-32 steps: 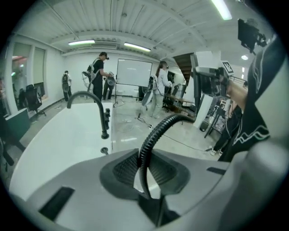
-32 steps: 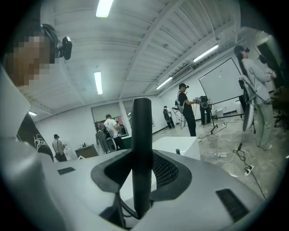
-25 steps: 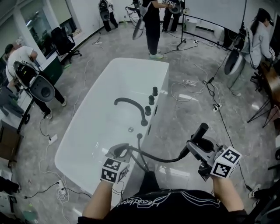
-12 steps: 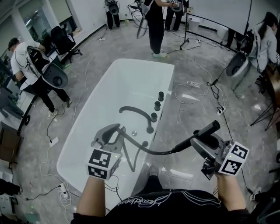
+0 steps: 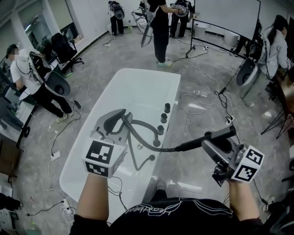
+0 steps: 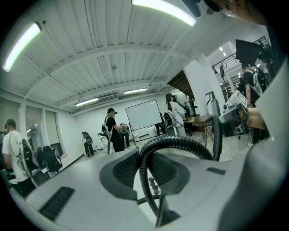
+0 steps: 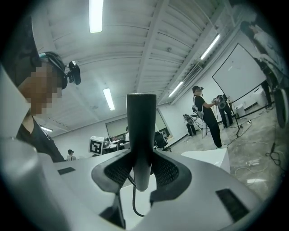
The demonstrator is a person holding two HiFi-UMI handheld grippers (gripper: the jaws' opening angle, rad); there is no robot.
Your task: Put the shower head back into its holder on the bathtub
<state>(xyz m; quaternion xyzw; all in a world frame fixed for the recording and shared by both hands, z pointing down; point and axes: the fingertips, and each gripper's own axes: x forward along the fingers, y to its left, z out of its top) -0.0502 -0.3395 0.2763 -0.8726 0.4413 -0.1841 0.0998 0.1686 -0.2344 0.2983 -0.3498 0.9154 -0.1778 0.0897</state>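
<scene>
Shower head clamped in right gripper jaws, hose held in narrowed left gripper jaws; hose could be snagged on bathtub taps

A grey marbled floor spreads across the room, with loose white cables coiled on it right of centre. A person in black clothes stands at the far end, a second person in a white shirt at the left, and a third person in a grey top at the right edge. A black office chair sits near the left wall. A large whiteboard stands at the back right, with a thin black stand just before it. In the left gripper view a long ceiling light strip glows overhead.
</scene>
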